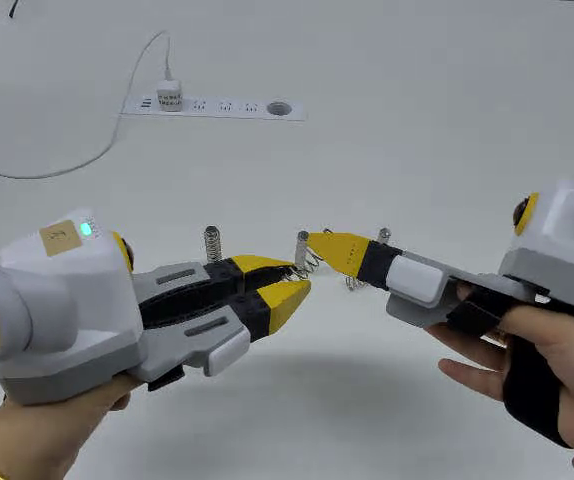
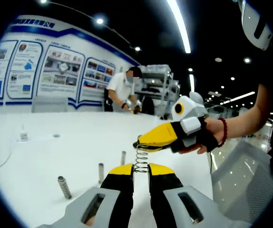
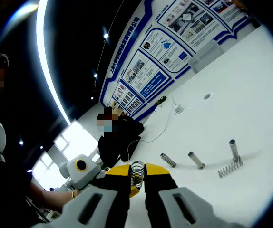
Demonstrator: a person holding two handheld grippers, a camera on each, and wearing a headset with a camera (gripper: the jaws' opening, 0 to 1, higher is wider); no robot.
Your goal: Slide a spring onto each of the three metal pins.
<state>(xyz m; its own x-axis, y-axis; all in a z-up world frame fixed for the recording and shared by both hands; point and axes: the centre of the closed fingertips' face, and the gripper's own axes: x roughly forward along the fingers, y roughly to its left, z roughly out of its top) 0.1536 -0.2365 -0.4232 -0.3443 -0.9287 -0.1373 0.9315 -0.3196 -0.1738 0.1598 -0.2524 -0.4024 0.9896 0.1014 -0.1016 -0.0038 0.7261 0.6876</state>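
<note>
- Left gripper: fingers nearly closed on one end of the held spring.
- Fitted spring on left pin; middle pin bare.
- Right gripper: fingers pinch the held spring's other end.
- Loose spring on the bench beside right pin.

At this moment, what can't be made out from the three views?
Whether the left hand-held gripper is clamped on the held spring: left gripper view shows jaws beside it, contact unclear; head view too small.
Lower part of the middle pin: head view, behind the right hand-held gripper and spring.
The loose spring: head view, partly behind that gripper.
Markings on the power strip: head view, too small.
</note>
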